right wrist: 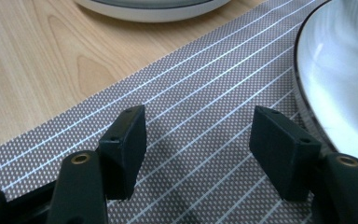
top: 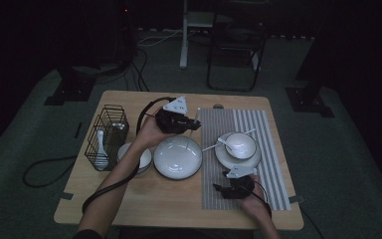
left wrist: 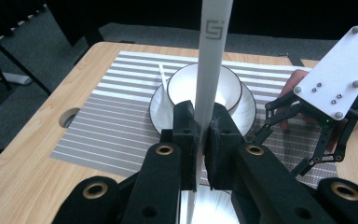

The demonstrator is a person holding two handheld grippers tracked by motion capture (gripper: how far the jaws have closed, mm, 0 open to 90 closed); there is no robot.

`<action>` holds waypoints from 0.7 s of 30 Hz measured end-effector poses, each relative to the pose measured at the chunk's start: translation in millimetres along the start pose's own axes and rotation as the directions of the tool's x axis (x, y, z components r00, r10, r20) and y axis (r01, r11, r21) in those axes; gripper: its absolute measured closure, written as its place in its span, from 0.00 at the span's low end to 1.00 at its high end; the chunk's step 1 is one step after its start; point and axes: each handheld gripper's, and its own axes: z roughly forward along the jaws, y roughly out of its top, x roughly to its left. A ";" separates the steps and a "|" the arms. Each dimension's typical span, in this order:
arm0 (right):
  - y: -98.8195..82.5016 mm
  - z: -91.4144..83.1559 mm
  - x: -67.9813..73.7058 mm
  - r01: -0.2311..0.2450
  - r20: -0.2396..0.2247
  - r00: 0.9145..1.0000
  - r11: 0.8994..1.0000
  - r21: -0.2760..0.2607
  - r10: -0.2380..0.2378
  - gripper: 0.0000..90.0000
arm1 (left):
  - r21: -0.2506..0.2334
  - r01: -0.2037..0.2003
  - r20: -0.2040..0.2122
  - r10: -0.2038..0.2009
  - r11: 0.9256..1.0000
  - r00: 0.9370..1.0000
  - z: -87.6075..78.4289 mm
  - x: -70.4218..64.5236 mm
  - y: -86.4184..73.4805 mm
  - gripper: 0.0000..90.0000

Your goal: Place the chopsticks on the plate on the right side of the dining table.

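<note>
Nearest us, the right gripper [top: 222, 188] sits low over the striped placemat [top: 273, 174], jaws spread wide w/ nothing between them. Its own view gives what the high view can't: the mat's dotted weave [right wrist: 177, 116] right under the pads, plus the plate's [right wrist: 340, 79] dark-edged rim just beside the right jaw.

Mid-table we count 2 wide white bowls: a big one [top: 177, 157] at centre and a smaller one [top: 142, 159] to its left, partly behind the forearm. On the mat, 1 plate [top: 224, 155] carries 1 small bowl [top: 240, 145] w/ a spoon [top: 225, 142] in it, we think; the light is dim.

Further back, the left gripper [top: 191, 124] is clamped on a white chopstick [top: 194, 125]. The left gripper view shows the stick [left wrist: 212, 60] upright between the pads, logo near its top, and a second stick [left wrist: 162, 75] lying by the plate.

Far left, 1 wire rack [top: 112, 124] holds 1 white spoon [top: 101, 149].
</note>
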 end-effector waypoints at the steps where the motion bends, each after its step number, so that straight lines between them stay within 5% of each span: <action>1: 1.1 -0.5 0.0 0.002 0.004 1.000 1.000 0.000 -0.002 0.40 | -0.002 0.001 0.004 -0.001 1.000 1.000 0.6 -0.3 0.2 0.94; 21: 30.4 -1.6 1.4 0.017 0.020 1.000 0.996 -0.088 -0.016 0.56 | -0.042 0.017 0.066 -0.014 0.999 0.998 21.0 -10.8 2.3 0.94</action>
